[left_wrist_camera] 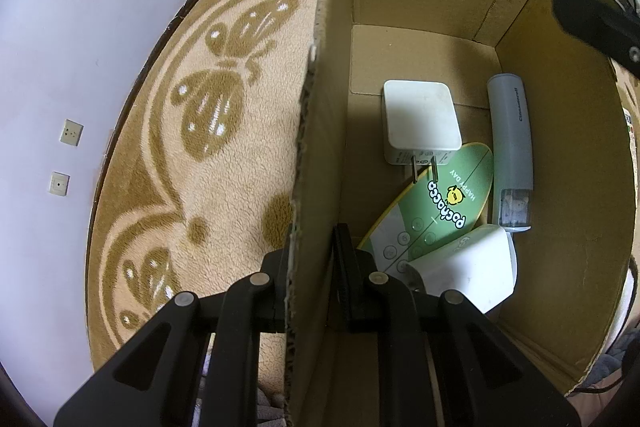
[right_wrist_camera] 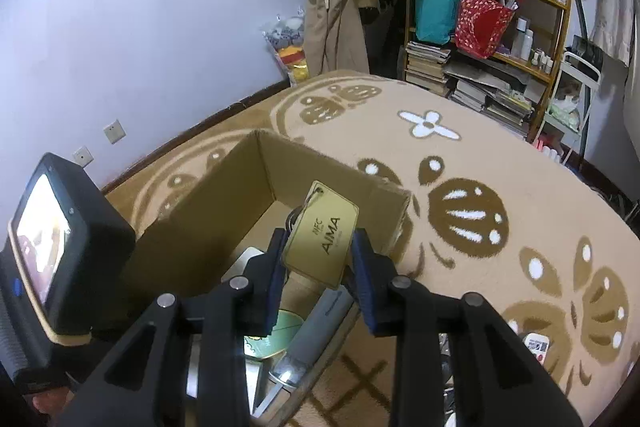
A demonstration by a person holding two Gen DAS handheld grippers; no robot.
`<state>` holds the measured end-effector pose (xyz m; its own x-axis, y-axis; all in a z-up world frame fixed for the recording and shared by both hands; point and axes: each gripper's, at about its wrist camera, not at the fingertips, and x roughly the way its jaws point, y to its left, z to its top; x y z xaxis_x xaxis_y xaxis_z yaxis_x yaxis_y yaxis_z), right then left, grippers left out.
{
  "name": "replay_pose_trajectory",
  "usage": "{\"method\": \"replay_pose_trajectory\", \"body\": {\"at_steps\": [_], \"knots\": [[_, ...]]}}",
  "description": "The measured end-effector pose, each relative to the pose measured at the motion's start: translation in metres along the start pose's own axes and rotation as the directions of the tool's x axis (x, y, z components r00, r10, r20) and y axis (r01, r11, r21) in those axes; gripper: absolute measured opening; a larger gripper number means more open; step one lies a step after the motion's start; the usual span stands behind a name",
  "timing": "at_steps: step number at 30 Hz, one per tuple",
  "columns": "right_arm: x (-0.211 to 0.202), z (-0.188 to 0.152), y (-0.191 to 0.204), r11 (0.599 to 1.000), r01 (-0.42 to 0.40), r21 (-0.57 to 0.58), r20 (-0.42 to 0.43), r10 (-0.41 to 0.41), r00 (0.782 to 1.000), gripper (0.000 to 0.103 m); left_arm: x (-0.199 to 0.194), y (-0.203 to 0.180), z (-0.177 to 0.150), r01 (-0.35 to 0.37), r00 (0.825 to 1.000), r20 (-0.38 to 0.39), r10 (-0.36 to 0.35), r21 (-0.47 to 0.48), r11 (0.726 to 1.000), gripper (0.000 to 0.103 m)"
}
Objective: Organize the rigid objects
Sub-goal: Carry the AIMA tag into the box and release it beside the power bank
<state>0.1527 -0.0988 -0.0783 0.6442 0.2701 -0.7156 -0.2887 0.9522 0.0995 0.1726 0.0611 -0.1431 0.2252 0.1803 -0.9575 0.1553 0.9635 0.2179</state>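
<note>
1. The right gripper (right_wrist_camera: 318,259) has its fingers pinched on a gold key tag (right_wrist_camera: 320,235), held above the open cardboard box (right_wrist_camera: 200,211).
2. The left gripper (left_wrist_camera: 310,267) has its fingers clamped on the box wall (left_wrist_camera: 316,155), steadying it.
3. A white charger (left_wrist_camera: 420,119), grey tube (left_wrist_camera: 512,147) and green card (left_wrist_camera: 452,195) already lie inside; by my reading only the tag remains in hand.

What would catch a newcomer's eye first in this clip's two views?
Probably the gold AIMA key tag, pinched in the right tool above the open brown cardboard box. Next, the left tool clamping the box's near wall, one finger inside and one outside. Inside lie a white square plug charger, a grey cylindrical device and a green oval Pochacco card.
</note>
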Motion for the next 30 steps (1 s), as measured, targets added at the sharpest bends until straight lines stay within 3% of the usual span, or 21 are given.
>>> {"method": "replay_pose_trajectory", "body": {"at_steps": [12, 20, 22, 27, 30], "knots": [[0.023, -0.011, 0.019, 0.999, 0.009, -0.033, -0.068, -0.011, 0.998, 0.034, 0.000, 0.000, 0.000, 0.009, 1.000, -0.001, -0.009, -0.005, 1.000, 0.016], [0.023, -0.011, 0.016, 0.999, 0.050, -0.014, -0.060, -0.051, 0.997, 0.037, -0.002, 0.000, 0.000, 0.015, 1.000, -0.001, -0.015, -0.008, 1.000, 0.016], [0.018, -0.009, 0.016, 0.998, 0.054, -0.014, -0.045, -0.054, 0.997, 0.053, -0.002, 0.000, 0.000, 0.014, 1.000, -0.001, -0.014, -0.008, 1.000, 0.016], [0.006, -0.004, 0.010, 0.998, 0.059, 0.014, -0.020, -0.059, 0.998, 0.061, -0.003, 0.000, 0.000, 0.016, 1.000, -0.002, -0.016, -0.009, 1.000, 0.016], [-0.003, -0.004, 0.003, 0.997, 0.076, 0.031, -0.006, -0.076, 0.997, 0.074, -0.003, 0.000, 0.000, 0.013, 1.000, -0.002, -0.013, -0.007, 1.000, 0.016]]}}
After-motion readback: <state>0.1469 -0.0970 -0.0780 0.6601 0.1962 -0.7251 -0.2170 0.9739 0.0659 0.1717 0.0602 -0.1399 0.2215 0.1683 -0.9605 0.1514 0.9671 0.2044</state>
